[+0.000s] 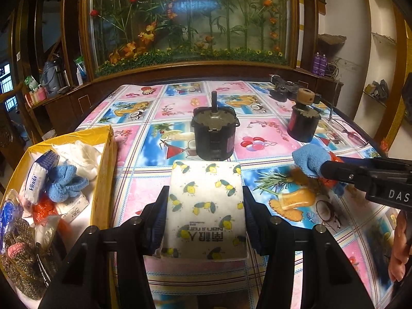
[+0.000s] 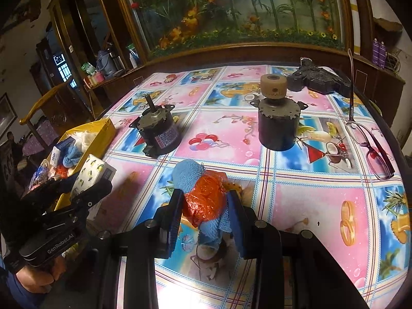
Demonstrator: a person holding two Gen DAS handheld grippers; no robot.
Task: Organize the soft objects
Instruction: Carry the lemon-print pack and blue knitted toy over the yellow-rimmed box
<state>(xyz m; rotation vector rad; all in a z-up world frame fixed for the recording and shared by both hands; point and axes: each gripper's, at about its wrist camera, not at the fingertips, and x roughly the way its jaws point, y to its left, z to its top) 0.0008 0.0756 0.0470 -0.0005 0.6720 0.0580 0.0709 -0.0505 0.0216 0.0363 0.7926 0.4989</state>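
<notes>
Left wrist view shows the left tool (image 1: 205,213) clamped on a white tissue pack (image 1: 206,206) printed with lemons, one pad pressed against each long side, the pack held above the near part of the surface (image 1: 144,193), which is covered by a pink and blue picture cloth. Just beside it, at the surface's left edge, stands a yellow box (image 1: 104,175) that already holds a small Vinda tissue packet (image 1: 34,182), a blue knitted piece (image 1: 65,182), white soft material, an orange bag and metal scourers. Right wrist view shows the right tool (image 2: 203,209) closed on a bundle of crumpled orange plastic (image 2: 206,198) wrapped with a blue knitted cloth (image 2: 188,173), the pads squeezing it from both sides over the near middle of the surface. Two dark motors stand further back: one with a bare shaft (image 2: 157,131) towards the left side, one topped by a tan wheel (image 2: 279,121) towards the right. A pair of glasses (image 2: 370,144) lies near the right edge, and a black device (image 2: 316,78) rests by the far right corner. Part of a hand (image 1: 399,247) shows at the right margin of the left wrist view.
</notes>
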